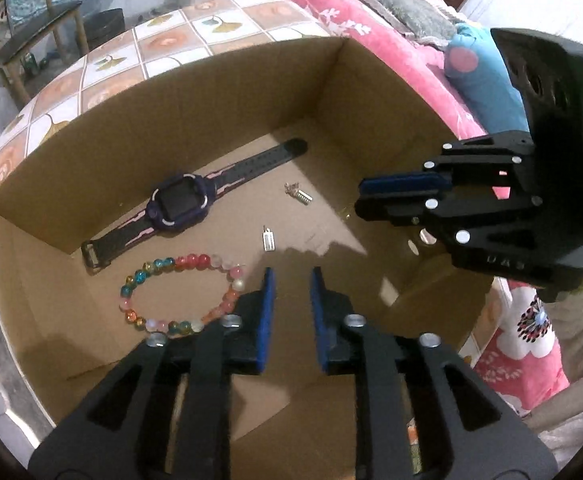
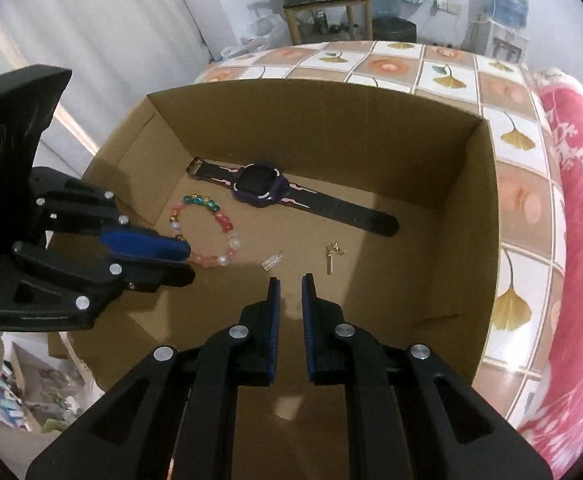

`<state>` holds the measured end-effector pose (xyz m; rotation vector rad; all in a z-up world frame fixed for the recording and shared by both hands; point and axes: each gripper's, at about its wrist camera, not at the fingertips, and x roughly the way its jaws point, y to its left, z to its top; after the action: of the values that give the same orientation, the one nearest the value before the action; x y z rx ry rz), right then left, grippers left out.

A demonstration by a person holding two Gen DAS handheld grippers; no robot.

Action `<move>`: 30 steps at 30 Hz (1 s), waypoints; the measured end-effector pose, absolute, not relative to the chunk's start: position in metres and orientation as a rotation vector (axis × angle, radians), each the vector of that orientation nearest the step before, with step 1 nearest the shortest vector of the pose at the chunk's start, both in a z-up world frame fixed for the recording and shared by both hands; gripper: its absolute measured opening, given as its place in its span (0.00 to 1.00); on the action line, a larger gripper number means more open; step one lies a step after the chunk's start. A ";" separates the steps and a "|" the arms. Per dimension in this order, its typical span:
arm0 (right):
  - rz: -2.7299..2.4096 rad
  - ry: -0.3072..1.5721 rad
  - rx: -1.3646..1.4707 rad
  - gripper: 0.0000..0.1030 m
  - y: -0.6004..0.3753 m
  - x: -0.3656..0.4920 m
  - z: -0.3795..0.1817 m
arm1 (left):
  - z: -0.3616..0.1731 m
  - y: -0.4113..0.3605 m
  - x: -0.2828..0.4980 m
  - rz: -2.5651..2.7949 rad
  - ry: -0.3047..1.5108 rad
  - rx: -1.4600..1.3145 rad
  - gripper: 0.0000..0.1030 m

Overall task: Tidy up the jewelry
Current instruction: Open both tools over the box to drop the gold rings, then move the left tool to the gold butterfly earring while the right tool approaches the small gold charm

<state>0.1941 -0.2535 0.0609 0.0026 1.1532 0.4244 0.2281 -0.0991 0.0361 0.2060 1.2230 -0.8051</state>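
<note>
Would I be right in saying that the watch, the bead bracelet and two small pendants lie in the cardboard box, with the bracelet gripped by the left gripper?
Not quite: the bracelet lies loose on the box floor; the left wrist view shows the left gripper empty.

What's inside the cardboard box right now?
Inside the cardboard box: a watch, a bead bracelet, and two small metal pieces. The left tongs cover part of the bracelet.
</note>
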 end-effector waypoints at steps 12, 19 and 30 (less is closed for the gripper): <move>0.399 1.039 0.038 0.21 -0.275 0.185 0.092 | 0.067 -0.082 0.225 -0.784 1.120 0.169 0.33; 0.414 0.842 0.110 0.36 -0.294 0.138 0.147 | 0.106 -0.047 0.189 -0.717 0.960 0.146 0.50; 0.306 0.655 0.169 0.50 -0.323 0.015 0.159 | 0.116 0.020 0.085 -0.585 0.683 0.120 0.74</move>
<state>0.0149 -0.3226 0.1593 0.1687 0.6547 0.3057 0.0850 0.0204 0.1157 0.1197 0.6834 -0.5855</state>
